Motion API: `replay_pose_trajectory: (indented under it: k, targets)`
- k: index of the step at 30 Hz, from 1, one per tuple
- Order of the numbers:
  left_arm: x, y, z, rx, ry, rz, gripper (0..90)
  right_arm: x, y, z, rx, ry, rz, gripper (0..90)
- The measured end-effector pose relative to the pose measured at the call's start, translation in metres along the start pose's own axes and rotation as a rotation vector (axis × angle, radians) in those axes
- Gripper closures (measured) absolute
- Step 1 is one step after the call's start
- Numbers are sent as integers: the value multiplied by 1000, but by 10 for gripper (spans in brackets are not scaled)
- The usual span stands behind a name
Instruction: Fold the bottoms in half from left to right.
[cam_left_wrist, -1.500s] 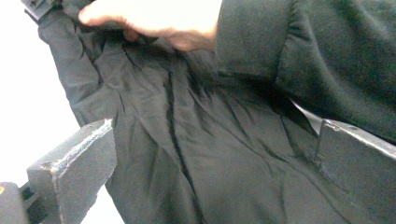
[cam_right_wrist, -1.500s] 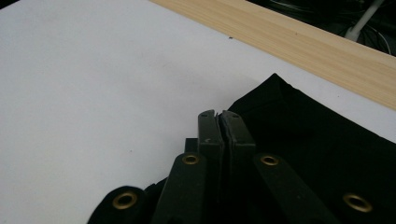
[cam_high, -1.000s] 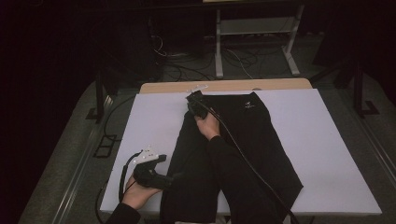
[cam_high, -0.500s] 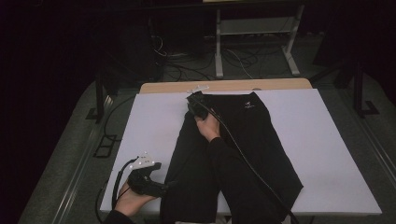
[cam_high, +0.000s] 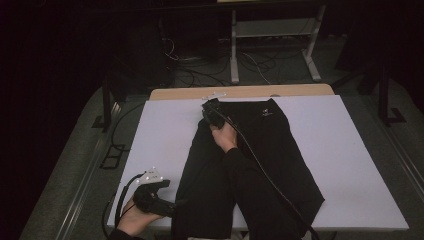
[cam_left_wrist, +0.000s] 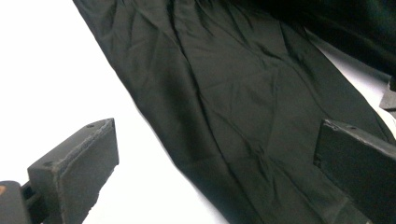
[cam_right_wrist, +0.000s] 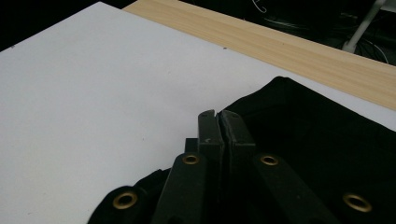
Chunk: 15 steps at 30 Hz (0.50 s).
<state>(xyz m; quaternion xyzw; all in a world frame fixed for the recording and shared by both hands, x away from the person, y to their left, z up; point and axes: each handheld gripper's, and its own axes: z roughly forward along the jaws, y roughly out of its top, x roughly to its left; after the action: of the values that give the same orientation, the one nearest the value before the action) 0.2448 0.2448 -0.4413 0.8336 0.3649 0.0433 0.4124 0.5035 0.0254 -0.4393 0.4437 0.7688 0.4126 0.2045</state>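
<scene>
Right gripper (cam_high: 209, 109) – clamped on black fabric trousers' (cam_high: 280, 150) far-edge waistband, anchoring | left gripper (cam_high: 172, 207) – jaws apart, empty, near-edge leg, ready to grasp.

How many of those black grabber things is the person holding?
2. The left gripper is at the near left edge of the white board, jaws open beside the black garment. The right gripper sits at the garment's far corner, jaws closed.
</scene>
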Motion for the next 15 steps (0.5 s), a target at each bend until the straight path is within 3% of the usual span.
replay_pose_trajectory:
  k: [7, 15]
  targets:
    - [2, -5, -3, 27, -62, 3, 139, 1, 0, 0, -3, 3, -6, 857]
    - [5, -9, -3, 77, -100, 8, 267, 4, 0, 0, -7, 5, -9, 857]
